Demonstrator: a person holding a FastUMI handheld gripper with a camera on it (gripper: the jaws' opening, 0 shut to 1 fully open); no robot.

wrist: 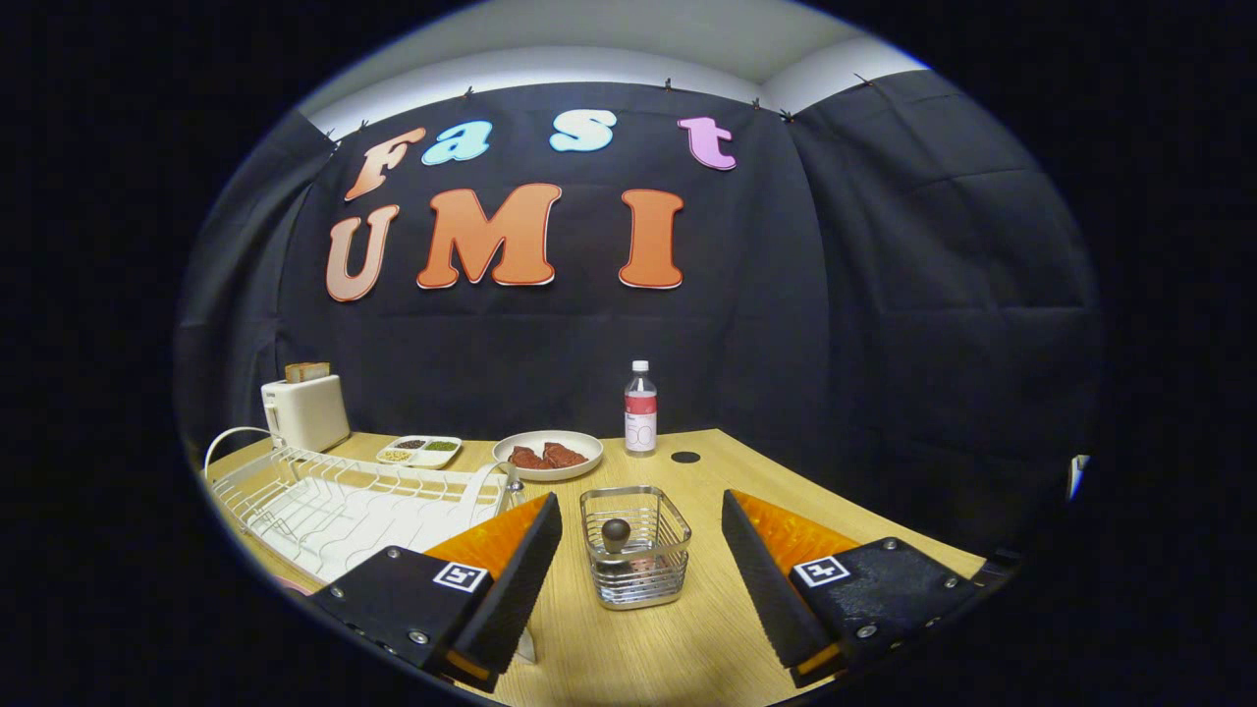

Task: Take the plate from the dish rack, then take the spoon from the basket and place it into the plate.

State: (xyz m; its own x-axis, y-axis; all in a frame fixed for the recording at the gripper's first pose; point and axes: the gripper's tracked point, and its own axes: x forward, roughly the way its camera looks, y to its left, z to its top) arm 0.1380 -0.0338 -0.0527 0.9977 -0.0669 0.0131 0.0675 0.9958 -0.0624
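Spoon: it stands in the wire basket with its dark rounded handle end upward, and the basket is the landmark here, sitting on the wooden table midway between the two fingers. The gripper is spread wide, its fingers to either side of the basket, gripping nothing. Left of the basket lies the white dish rack, and no plate can be made out standing in it. Beyond the basket sits a plate carrying reddish-brown pieces, with a bottle to its right; whether that is the task's plate I cannot tell. Judging from this, the spoon pick looks to be the step in hand: come down over the basket, narrow the fingers first so they clear the wire rim, close on the handle just below its knob, then lift straight up.
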